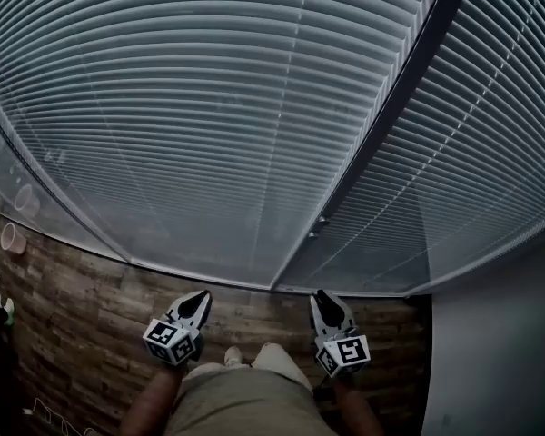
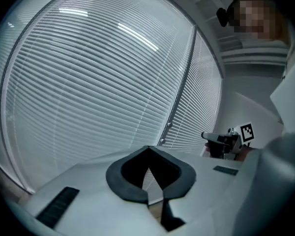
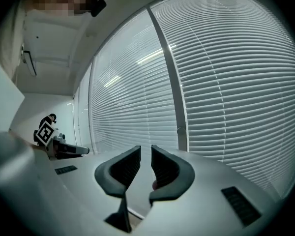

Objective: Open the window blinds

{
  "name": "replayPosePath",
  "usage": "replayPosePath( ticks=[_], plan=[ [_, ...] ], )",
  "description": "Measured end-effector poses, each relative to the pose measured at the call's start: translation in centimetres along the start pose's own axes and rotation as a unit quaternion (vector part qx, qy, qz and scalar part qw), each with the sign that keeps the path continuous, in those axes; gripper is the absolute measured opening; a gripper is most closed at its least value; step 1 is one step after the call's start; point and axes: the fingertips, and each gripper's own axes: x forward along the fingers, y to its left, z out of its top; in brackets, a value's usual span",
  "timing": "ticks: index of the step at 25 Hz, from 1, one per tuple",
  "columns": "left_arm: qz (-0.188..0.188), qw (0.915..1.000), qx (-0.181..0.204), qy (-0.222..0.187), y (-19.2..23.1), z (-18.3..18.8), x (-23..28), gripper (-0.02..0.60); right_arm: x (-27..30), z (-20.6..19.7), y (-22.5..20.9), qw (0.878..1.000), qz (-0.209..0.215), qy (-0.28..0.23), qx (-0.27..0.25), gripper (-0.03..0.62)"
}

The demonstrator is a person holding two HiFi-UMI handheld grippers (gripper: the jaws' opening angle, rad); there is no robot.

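The dark padded fingers (image 2: pixel 122 180) of the left gripper (image 2: pixel 148 147) meet at their tips, closed on nothing. Those (image 3: pixel 168 170) of the right gripper (image 3: pixel 145 149) stand a narrow gap apart, with nothing gripped between them.

The white horizontal-slat window blinds (image 1: pixel 209 107) hang fully lowered straight ahead of both grippers and fill most of every view. Their slats lie close together over the glass. A dark vertical frame post (image 1: pixel 409 89) splits them into a wide left panel and a narrower right one.

In the head view the left gripper (image 1: pixel 203 295) and right gripper (image 1: pixel 320 294) point at the foot of the blinds, side by side and apart from them. Below lies a brown wooden plank floor (image 1: pixel 82 316), with the person's legs in light trousers (image 1: pixel 245 398) between the grippers. A grey wall (image 1: pixel 500 352) stands to the right.
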Motion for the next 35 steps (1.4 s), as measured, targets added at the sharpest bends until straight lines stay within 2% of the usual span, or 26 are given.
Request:
replayPosePath(
  ticks=[4, 7, 13, 15, 19, 24, 35],
  plan=[
    [0.002, 1.0, 0.004, -0.002, -1.4, -1.4, 1.1, 0.012, -1.0, -1.2, -0.6, 1.0, 0.009, 0.004, -0.002, 0.074],
    [0.002, 1.0, 0.004, -0.001, -2.4, -1.9, 3.2, 0.014, -1.0, -1.6, -2.6, 1.0, 0.009, 0.002, -0.003, 0.074],
    [0.01, 0.9991, 0.04, 0.01, -3.3, -2.6, 7.0, 0.014, 0.0, -2.9, -7.1, 1.0, 0.002, -0.007, 0.009, 0.074],
    [0.007, 0.9989, 0.043, 0.013, -4.3, -2.0, 6.9, 0.014, -0.3, -2.0, -7.6, 1.0, 0.005, -0.009, 0.02, 0.074],
    [0.012, 0.9996, 0.024, 0.013, -7.2, 0.1, 5.3, 0.013, -2.2, 1.2, -7.6, 1.0, 0.013, -0.009, 0.018, 0.074],
    [0.029, 0.9994, 0.013, 0.015, -7.9, 0.4, 6.0, 0.013, -2.2, 3.4, -9.4, 0.999, 0.02, -0.016, 0.02, 0.074],
    [0.029, 0.9992, 0.009, 0.027, -11.7, -2.7, 7.4, 0.014, -4.0, 1.3, -12.2, 0.999, 0.014, -0.012, 0.046, 0.074]
  ],
)
